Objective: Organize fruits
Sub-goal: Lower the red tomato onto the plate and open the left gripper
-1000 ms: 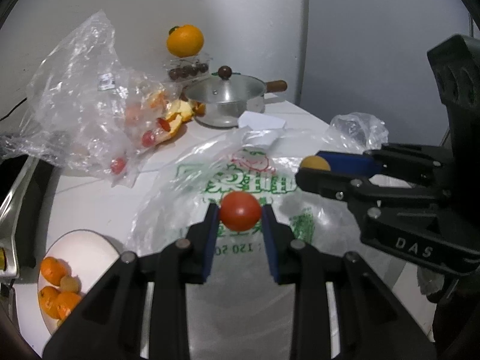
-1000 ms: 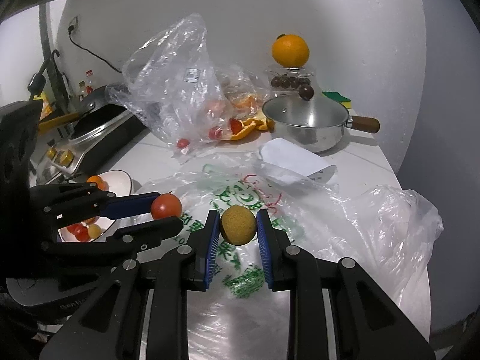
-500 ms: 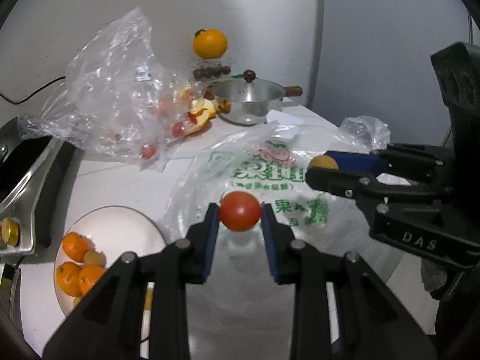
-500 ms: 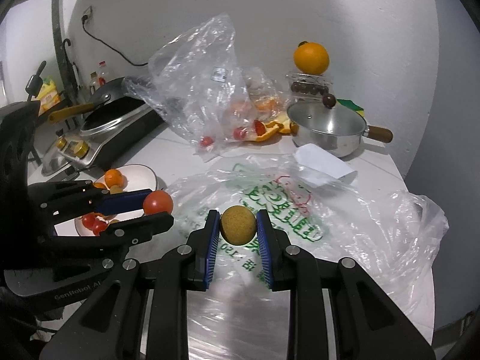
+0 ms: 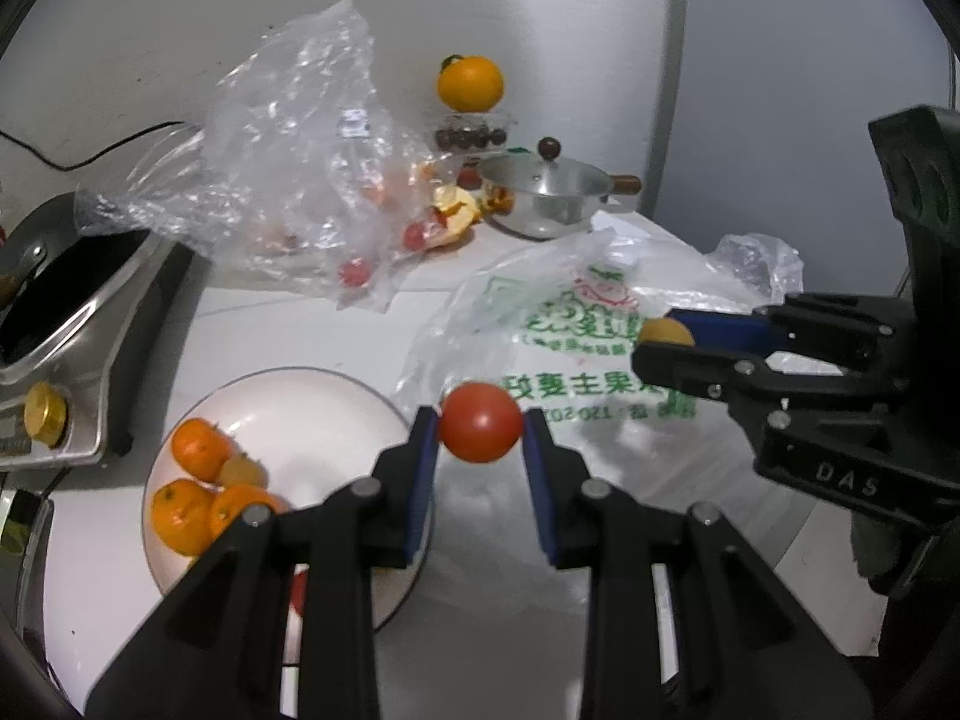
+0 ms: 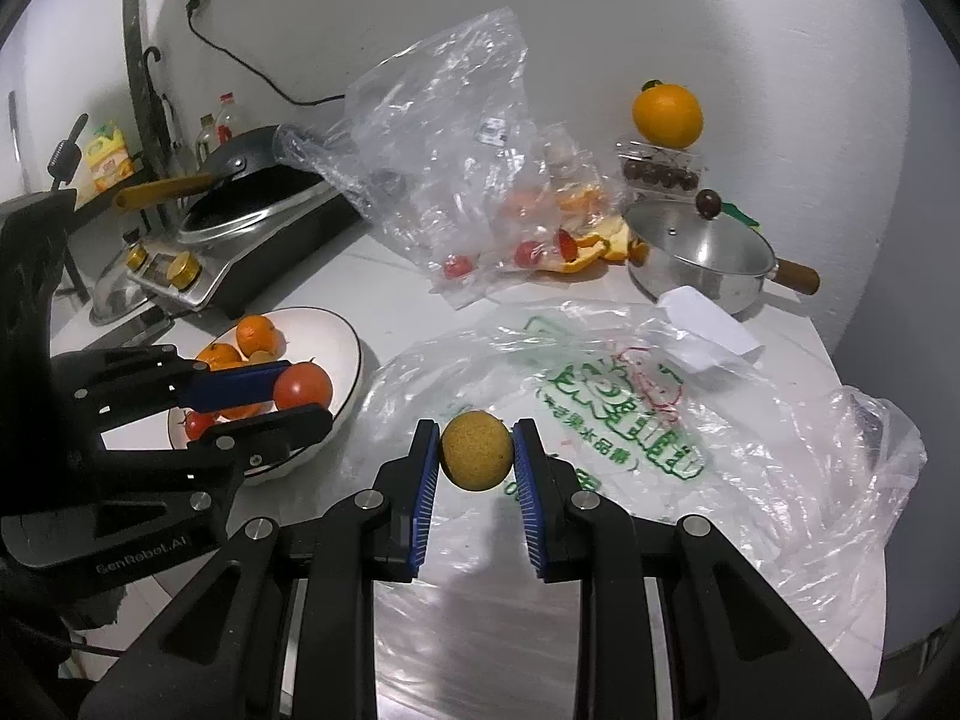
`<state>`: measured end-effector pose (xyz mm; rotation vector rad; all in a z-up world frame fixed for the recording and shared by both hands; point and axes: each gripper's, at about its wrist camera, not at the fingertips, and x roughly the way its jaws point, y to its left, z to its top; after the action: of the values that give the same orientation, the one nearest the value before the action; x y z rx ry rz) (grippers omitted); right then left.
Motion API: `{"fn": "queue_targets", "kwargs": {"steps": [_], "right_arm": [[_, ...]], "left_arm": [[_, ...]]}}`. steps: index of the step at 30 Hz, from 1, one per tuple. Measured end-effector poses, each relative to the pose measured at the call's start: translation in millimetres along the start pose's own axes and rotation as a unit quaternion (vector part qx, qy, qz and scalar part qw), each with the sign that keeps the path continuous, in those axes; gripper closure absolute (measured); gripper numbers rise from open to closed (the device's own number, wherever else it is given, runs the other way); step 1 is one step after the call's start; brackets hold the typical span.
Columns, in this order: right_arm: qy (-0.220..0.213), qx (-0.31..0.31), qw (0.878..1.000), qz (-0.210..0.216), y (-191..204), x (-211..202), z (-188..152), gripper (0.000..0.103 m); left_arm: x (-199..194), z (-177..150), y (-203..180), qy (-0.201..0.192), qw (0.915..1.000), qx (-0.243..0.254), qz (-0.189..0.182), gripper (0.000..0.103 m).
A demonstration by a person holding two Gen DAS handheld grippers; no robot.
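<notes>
The left claw [image 5: 480, 438] is squeezed tight on a red tomato [image 5: 480, 431]. The tomato sits right between the blue pads, up in the air, so it cannot roll away. Just to the left of this claw, and lower, is the white bowl [image 5: 336, 396] on the counter [image 5: 288, 330]. Small oranges [image 5: 201, 449] already lie in the bowl, so this looks like the place where the fruit goes. The tomato is near the rim of the bowl but not inside it.

The right claw [image 6: 477, 450] is squeezed tight on a little yellow-brown fruit [image 6: 477, 450]. It hangs over a flat bag with green print [image 6: 630, 396], which is spread out under and in front of the claw. The bowl is off to the left of this claw, past the left claw, so I think this fruit waits its turn.

Far ahead of both claws a crinkly clear bag [image 6: 444, 138] holds more small red fruit. A big orange [image 6: 666, 114] sits on a clear box beside a pot [image 6: 699, 252].

Each claw holds its fruit by the sides, so it can let go and drop it down.
</notes>
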<state>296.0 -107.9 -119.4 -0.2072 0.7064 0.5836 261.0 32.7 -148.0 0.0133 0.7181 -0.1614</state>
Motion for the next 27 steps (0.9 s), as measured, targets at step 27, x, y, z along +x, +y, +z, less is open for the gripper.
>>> {"fn": "queue_targets", "kwargs": {"steps": [27], "right_arm": [[0.031,-0.027,0.999,0.029,50,42,6,0.076]], "left_arm": [[22,-28,60,0.042,0.9981,-0.041,0.017,0.074]]}}
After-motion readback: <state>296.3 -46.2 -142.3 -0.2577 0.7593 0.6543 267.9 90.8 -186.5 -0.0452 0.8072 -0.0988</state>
